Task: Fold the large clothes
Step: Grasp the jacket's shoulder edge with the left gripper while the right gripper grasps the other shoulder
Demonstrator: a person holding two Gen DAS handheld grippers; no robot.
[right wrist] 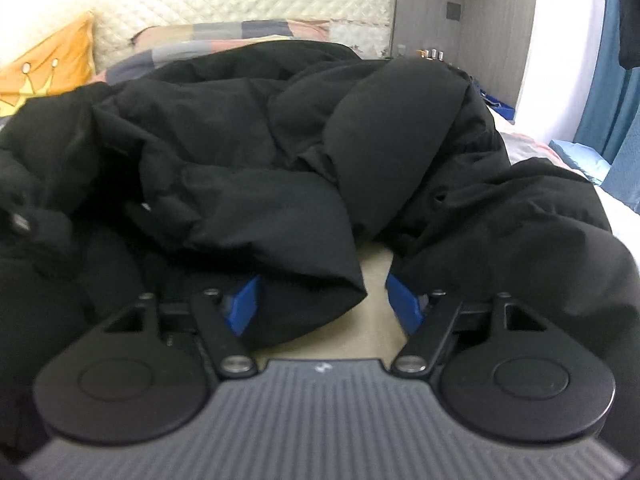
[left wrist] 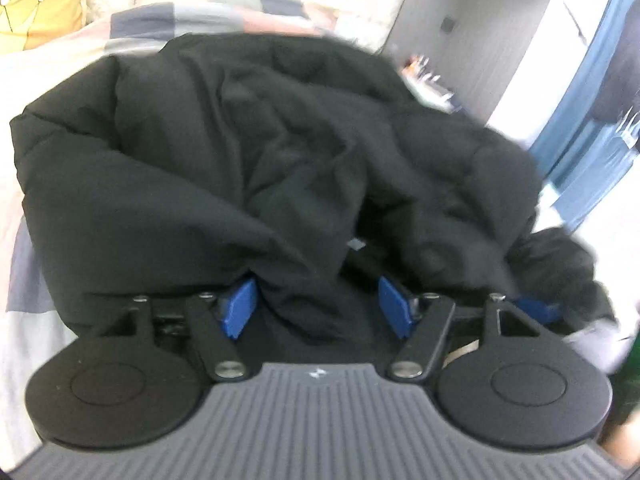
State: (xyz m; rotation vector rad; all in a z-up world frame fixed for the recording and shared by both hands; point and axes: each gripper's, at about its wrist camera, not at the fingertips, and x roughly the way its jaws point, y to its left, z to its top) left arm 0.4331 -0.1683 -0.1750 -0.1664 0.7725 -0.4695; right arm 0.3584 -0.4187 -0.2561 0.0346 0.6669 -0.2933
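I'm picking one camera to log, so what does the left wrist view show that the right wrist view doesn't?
Only the left wrist view shows the other tool's blue pad at the coat's right edge, and fabric filling the left tongs.

Only the right wrist view shows bare bed between the open right tongs, plus small bottles by the wall.

Both show the rumpled black coat, the yellow crown pillow and the blue curtain.

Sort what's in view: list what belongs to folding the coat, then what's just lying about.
Job: black coat, left gripper, right gripper, bed.
Lying about: yellow crown pillow, patchwork quilt, small bottles, blue curtain.
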